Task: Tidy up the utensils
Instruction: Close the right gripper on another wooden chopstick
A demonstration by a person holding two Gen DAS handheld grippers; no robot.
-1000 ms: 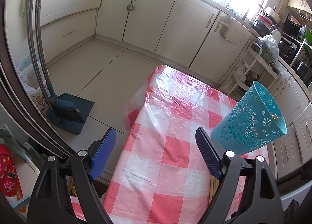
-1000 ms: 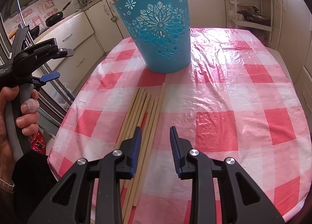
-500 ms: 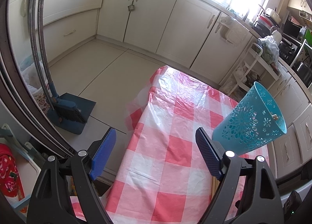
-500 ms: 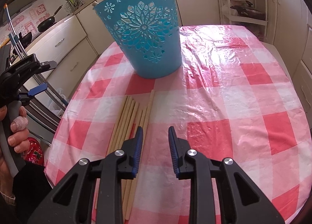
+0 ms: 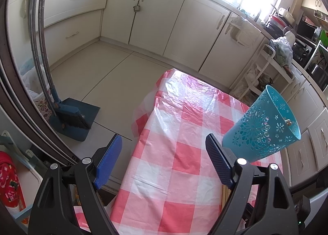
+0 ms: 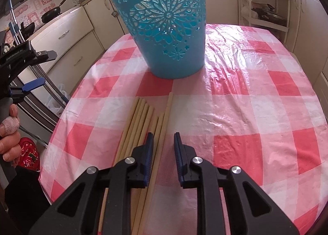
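RIGHT tongs (image 6: pixel 163 149): part-spread, empty, low over the chopsticks (image 6: pixel 143 128) on the table (image 6: pixel 256 112) — lined up to pinch one | LEFT tongs (image 5: pixel 162 161): spread wide, empty, held aside | blue holder (image 6: pixel 164 26): upright just beyond the chopsticks — the likely drop point

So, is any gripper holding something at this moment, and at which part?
Nothing is held. The right gripper is open just above the chopsticks, its jaws not closed on any. The left gripper is wide open and empty.
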